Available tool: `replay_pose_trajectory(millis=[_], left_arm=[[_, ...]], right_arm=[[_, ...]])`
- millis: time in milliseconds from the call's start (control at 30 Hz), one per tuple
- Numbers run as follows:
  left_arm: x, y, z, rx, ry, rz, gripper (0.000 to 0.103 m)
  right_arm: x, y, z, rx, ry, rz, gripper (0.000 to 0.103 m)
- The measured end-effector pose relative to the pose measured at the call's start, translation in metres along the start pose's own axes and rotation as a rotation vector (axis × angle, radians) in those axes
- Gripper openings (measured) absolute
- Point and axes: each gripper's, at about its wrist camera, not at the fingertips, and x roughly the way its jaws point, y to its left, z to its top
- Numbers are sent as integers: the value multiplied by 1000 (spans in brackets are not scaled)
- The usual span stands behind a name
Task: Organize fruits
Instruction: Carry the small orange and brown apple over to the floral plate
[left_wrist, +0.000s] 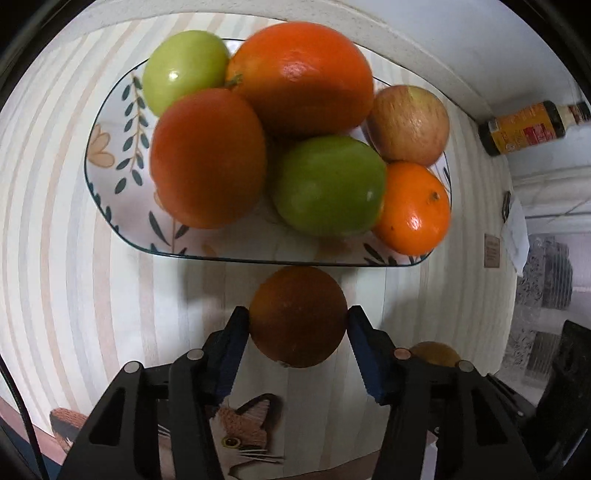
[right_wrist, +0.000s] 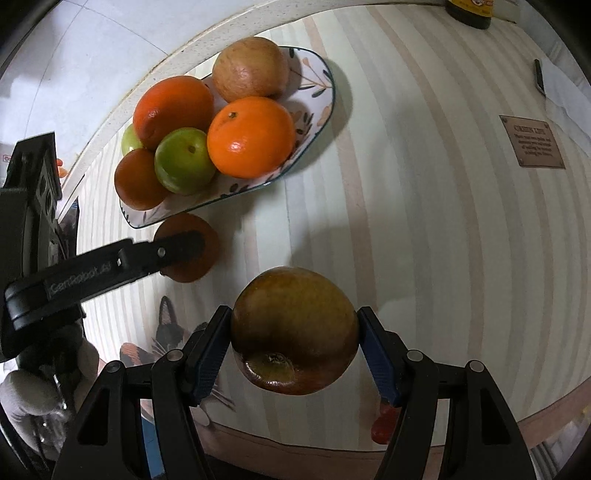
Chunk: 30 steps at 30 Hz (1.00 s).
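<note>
I am holding a dark orange (left_wrist: 298, 316) between the pads of the left gripper (left_wrist: 298, 325), low in the middle of the left wrist view, just below the near rim of the plate (left_wrist: 110, 122). The pads are touching its sides, so I read the claw as clamped on it, though the grip looks light. I am keeping it off the striped tablecloth (left_wrist: 55, 221), probably so it can clear the rim.

The right gripper (right_wrist: 294, 334) is clamped on a brownish apple (right_wrist: 294, 330), bottom centre of its view, well apart from the plate at upper left. I am likely parking it there so the two claws do not crowd each other.

The plate is already heaped: two green fruits, three oranges and a pale apple (left_wrist: 408, 125). The free patch seems to be at its left end, so that is where I would be aiming.
</note>
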Motion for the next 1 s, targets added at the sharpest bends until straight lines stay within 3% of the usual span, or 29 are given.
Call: replay_pose_trajectory(millis=[100,233,367,467,567,733,1000], left_arm=[[-10,-4,-9,46,-36,35,50],[-55,5,-18,53,-107,20,50],[-111,22,-9,43,-207,40,51],[-126,36,8,13,-244,59,51],[-118,50,33,-25,-241,90,51],[-79,76,67,-112,-159,99,51],[-51,92,80,-166,-104,52,53]], right_arm=[[-6,-6,-3,7,-12,7,71],[-24,-16,5,47,-61,41,71],[-53,-26,33,95,-145,75,71],[-65,-25,66,105,-199,75,71],[-65,-21,100,104,-218,57,71],[-40,2,136,46,-205,-59,71],[-16,9,141,33,-192,-102,71]])
